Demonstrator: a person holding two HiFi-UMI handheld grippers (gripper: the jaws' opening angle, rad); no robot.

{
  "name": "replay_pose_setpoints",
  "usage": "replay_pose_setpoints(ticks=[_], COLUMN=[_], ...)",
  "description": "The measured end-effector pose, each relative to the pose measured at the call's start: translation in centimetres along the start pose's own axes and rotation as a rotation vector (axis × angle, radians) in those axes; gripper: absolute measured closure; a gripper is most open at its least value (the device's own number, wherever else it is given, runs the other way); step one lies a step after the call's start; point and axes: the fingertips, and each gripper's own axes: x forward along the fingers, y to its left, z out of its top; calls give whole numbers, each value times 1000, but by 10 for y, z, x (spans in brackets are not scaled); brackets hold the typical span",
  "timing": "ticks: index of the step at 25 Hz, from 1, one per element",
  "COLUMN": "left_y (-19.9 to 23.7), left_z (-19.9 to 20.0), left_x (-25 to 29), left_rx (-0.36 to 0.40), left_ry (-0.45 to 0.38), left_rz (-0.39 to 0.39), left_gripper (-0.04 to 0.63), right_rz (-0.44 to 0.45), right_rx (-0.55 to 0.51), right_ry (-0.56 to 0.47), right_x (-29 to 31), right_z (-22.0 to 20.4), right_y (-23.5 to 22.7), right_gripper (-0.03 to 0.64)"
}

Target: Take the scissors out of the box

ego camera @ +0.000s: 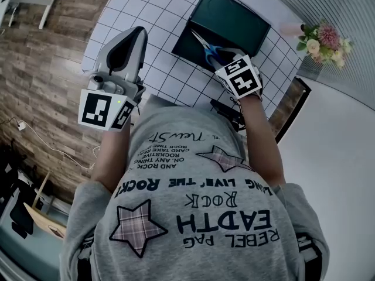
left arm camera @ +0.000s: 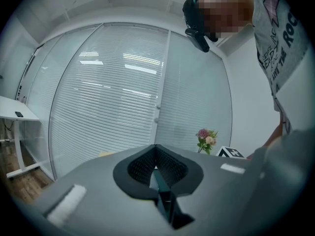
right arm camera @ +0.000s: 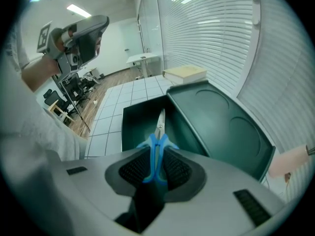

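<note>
The blue-handled scissors (right arm camera: 156,149) sit upright between the pads of my right gripper (right arm camera: 155,168), which is shut on their handles; the steel blades point away over the box. The dark green box (right arm camera: 135,127) lies open on the table, its hinged lid (right arm camera: 221,127) leaning back to the right. In the head view the scissors (ego camera: 206,49) hang over the box (ego camera: 188,44), in front of my right gripper (ego camera: 225,58). My left gripper (ego camera: 137,35) is held level off to the left, away from the box, with its jaws (left arm camera: 156,170) together and nothing between them.
The box rests on a white gridded table (ego camera: 158,16). A bunch of flowers (ego camera: 321,40) stands at the far right by the window blinds. A flat beige box (right arm camera: 184,73) lies behind the green box. Wooden floor (ego camera: 47,69) runs along the table's left side.
</note>
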Motion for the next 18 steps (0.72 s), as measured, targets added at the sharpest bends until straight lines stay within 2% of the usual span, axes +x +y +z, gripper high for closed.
replay_pose_setpoints(ticks=[7,18], left_y=[-3,-6], left_z=[3,10], left_x=[-2,-4], left_rx=[7,27], left_ry=[-1,-3], left_rz=[-5,-14], left_gripper=[586,586], right_rz=[-19,-44], right_rx=[-26,-21], right_ry=[-32,-149], right_x=[-9,-30], right_z=[2,20], right_y=[3,2], right_gripper=[522,522])
